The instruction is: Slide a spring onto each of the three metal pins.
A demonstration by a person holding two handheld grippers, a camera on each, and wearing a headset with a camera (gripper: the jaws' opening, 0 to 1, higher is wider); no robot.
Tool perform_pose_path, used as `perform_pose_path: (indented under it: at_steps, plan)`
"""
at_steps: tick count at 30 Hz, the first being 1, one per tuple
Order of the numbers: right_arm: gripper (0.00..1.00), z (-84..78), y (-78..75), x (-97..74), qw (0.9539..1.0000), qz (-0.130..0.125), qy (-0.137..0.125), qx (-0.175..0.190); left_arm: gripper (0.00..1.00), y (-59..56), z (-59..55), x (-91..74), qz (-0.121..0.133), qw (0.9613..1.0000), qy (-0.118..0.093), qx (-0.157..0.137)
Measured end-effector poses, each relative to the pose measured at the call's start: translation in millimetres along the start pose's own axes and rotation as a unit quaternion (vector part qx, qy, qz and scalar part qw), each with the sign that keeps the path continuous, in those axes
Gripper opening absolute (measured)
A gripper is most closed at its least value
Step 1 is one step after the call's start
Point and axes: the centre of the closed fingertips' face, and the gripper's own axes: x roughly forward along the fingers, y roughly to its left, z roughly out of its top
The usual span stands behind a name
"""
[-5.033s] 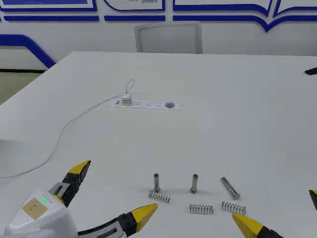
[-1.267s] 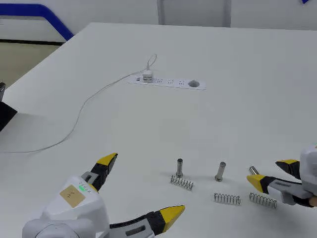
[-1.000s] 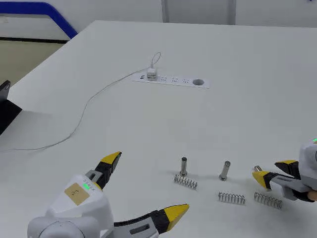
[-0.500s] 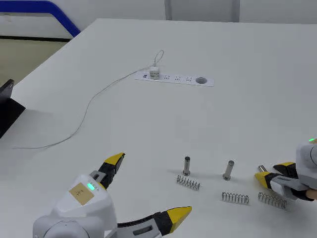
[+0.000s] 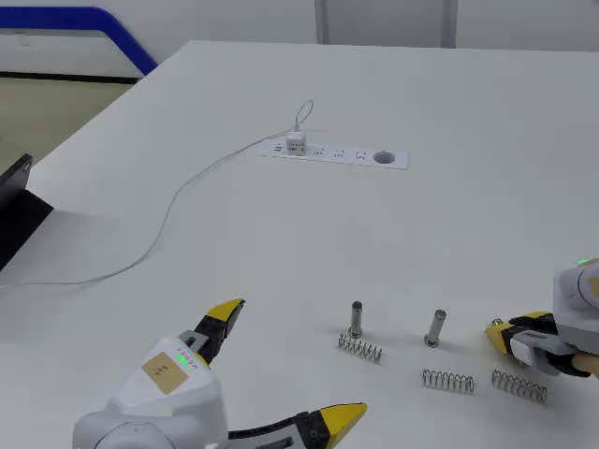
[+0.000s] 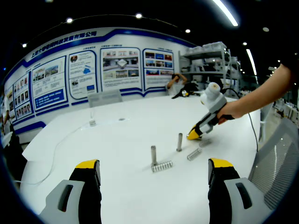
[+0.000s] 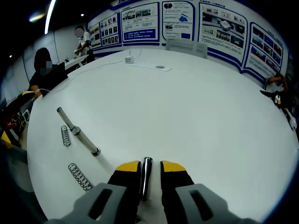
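Observation:
Two metal pins stand upright on the white table, with three springs lying just in front of them. My right gripper rests low on the table at the right, shut on the third pin, which runs between its yellow jaws. My left gripper hovers at the bottom left, wide open and holding nothing. In the left gripper view the pins and a spring lie ahead, with the right gripper beyond them.
A white power strip with a plugged-in charger lies further back, its cable trailing left across the table. A dark object sits off the table's left edge. People stand in the background of the right gripper view.
My right gripper has come down to the table and its jaws have narrowed onto the rightmost pin. The left gripper has stayed open; the head camera has shifted.

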Motion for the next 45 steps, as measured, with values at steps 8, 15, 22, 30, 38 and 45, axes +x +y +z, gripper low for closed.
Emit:
perform_pose_path:
  at_steps: [8,15,22,30,38,45]
  plan:
    - [0.11,-1.1,11.0,1.1,0.9999,0.009,0.008,-0.008,0.97,-0.8,-2.6,0.1,-0.003,1.0,0.004,-0.006]
    - [0.09,0.7,11.1,1.6,0.9998,0.015,0.01,-0.006,0.96,9.8,-1.1,-1.9,0.015,0.9994,-0.004,-0.03]
    - [0.08,1.6,11.5,0.9,0.9998,0.016,0.013,0.0,0.96,2.9,-5.2,-0.2,0.002,0.9998,0.007,-0.021]
    - [0.07,5.4,8.3,-7.1,0.9998,0.012,0.0,0.013,0.96,1.3,1.9,-0.7,-0.002,0.9995,-0.008,-0.031]
    - [0.08,11.2,8.1,-17.1,0.9997,0.011,-0.012,0.015,0.96,-3.8,-1.0,0.6,-0.011,0.9998,0.0,-0.019]
    - [0.08,15.4,8.1,-23.5,0.9997,0.011,-0.019,0.005,0.96,-1.7,1.2,-0.3,-0.008,0.9997,-0.004,-0.021]
